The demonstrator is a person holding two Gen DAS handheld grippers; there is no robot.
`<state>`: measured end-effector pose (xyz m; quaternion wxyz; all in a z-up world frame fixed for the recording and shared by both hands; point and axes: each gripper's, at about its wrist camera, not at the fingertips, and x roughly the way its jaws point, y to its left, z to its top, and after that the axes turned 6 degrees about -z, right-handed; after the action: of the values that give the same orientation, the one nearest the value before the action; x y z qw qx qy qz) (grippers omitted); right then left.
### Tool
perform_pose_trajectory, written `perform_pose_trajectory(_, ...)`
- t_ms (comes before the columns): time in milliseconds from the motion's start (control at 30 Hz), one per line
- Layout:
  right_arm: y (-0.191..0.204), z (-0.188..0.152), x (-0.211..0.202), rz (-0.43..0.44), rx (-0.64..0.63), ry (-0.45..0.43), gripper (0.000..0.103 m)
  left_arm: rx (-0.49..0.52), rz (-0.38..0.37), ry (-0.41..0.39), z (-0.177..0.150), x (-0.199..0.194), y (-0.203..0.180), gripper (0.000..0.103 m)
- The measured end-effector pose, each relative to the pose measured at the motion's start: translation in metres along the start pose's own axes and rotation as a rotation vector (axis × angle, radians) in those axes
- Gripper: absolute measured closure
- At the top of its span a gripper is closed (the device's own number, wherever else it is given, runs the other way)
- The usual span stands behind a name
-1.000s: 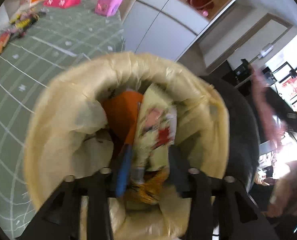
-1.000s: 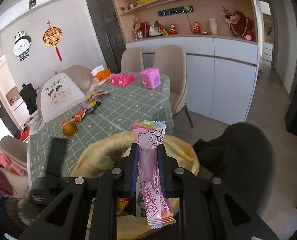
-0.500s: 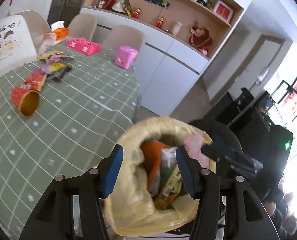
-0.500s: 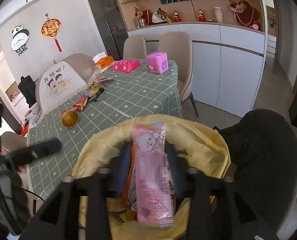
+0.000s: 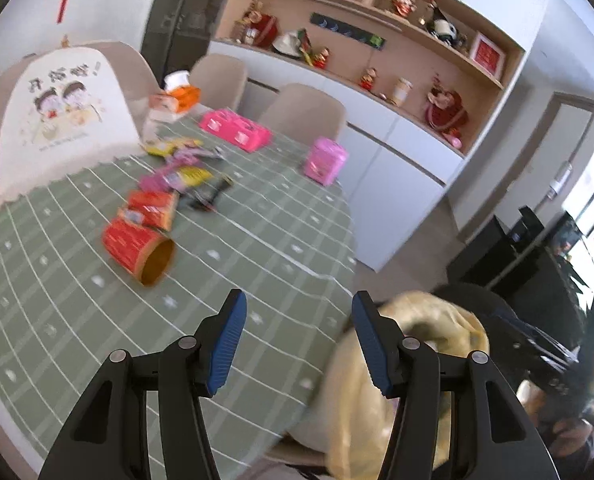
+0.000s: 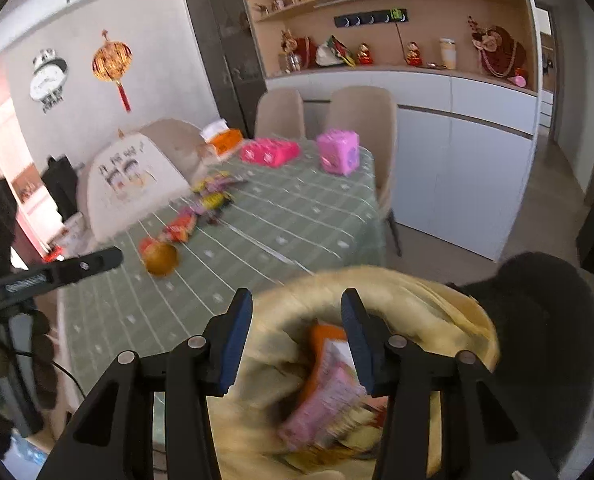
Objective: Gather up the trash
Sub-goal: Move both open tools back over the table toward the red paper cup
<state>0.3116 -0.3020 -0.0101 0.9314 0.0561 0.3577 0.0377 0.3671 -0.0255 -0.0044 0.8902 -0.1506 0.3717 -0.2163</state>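
Note:
A yellow trash bag [image 6: 417,296] stands open beside the table, holding an orange packet and a pink snack wrapper [image 6: 325,400]. My right gripper [image 6: 297,308] hovers over the bag's mouth; its jaws are closing slightly from wide, with nothing gripped between them. My left gripper [image 5: 297,312] is open and empty above the green checked tablecloth [image 5: 257,248], with the bag [image 5: 437,320] at its lower right. A red paper cup [image 5: 137,248] lies on its side ahead, and several snack wrappers [image 5: 173,184] lie behind it. One left finger [image 6: 85,264] shows at the left of the right wrist view.
Two pink boxes [image 5: 235,130] [image 5: 325,160] and an orange tissue box [image 5: 175,98] sit at the table's far end. Beige chairs [image 6: 361,120] ring the table, one with a printed cover [image 5: 57,120]. A black seat [image 6: 537,320] stands right of the bag.
My right gripper opened and let the pink wrapper drop into the bag. My left gripper rose out of the bag and swung left over the table.

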Motion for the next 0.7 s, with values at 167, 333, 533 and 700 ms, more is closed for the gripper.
perform_pose_trajectory(167,0.042,0.029,0.009,0.014,-0.017,-0.045,0.062,-0.001,0.04,-0.04,0.029,-0.008,0.044,0.047)
perform_pose_trajectory(333,0.091,0.057,0.025,0.004,-0.049,-0.072,0.062,-0.026,0.054,-0.061,0.053,-0.011,0.098,0.047)
perform_pose_trajectory(533,0.144,0.086,0.048,0.033,0.002,-0.077,0.062,-0.089,0.069,-0.036,0.075,-0.009,0.166,0.047)
perform_pose_trajectory(700,0.194,0.099,0.072,-0.003,-0.076,-0.056,0.062,-0.099,0.061,-0.01,0.075,0.0,0.193,0.047)
